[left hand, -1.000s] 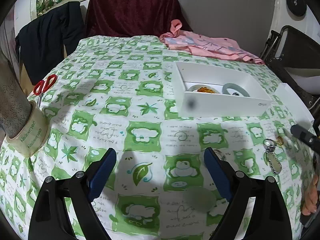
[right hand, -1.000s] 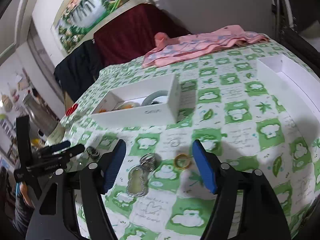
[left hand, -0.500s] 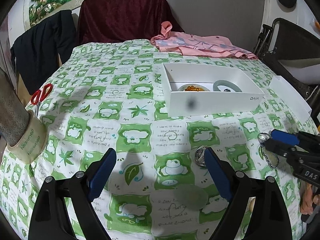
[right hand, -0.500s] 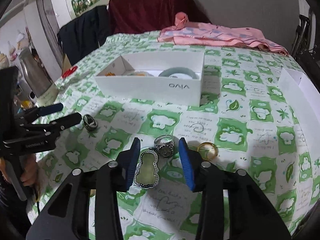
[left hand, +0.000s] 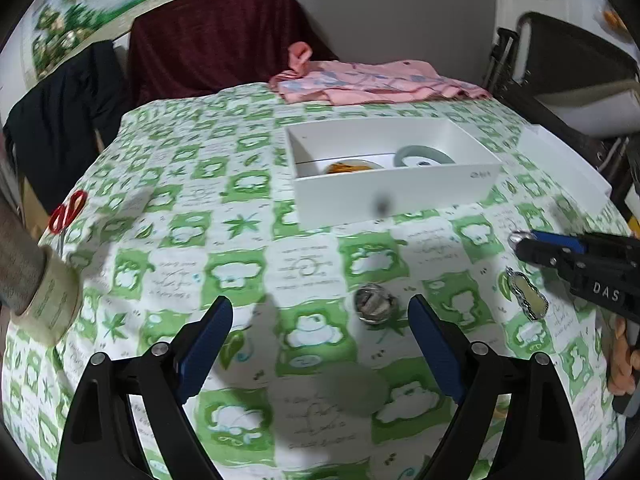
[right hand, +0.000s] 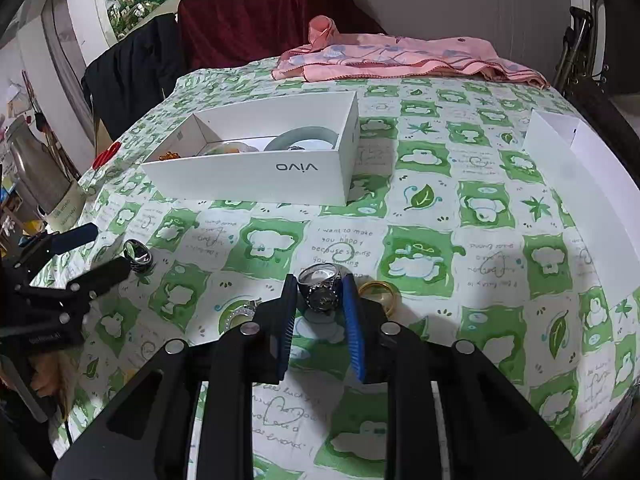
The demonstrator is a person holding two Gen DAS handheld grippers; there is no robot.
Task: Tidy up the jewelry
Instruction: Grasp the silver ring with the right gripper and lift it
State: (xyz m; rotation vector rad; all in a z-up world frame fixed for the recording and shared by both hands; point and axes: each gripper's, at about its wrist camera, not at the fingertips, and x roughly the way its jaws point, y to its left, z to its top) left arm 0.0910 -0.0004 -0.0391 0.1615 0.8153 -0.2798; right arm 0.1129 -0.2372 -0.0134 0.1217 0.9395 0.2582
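My right gripper (right hand: 320,294) is shut on a silver signet ring (right hand: 321,286) on the green-checked cloth; it also shows in the left wrist view (left hand: 524,242). A gold ring (right hand: 380,292) lies just right of it, and a silver oval pendant (right hand: 240,314) just left, seen also in the left wrist view (left hand: 527,294). My left gripper (left hand: 320,320) is open, with another silver ring (left hand: 373,305) lying between its fingers; that ring shows in the right wrist view (right hand: 137,254). A white box (right hand: 256,172) behind holds a pale green bangle (right hand: 302,138) and amber beads (left hand: 348,168).
A white box lid (right hand: 576,168) lies at the right edge of the table. Red scissors (left hand: 66,212) and a metal flask (left hand: 24,272) wrapped by a tape roll stand at the left. A pink cloth (left hand: 372,84) lies at the back.
My right gripper has closed from wide open onto the silver signet ring. My left gripper has moved forward, bringing the other silver ring between its open fingers.
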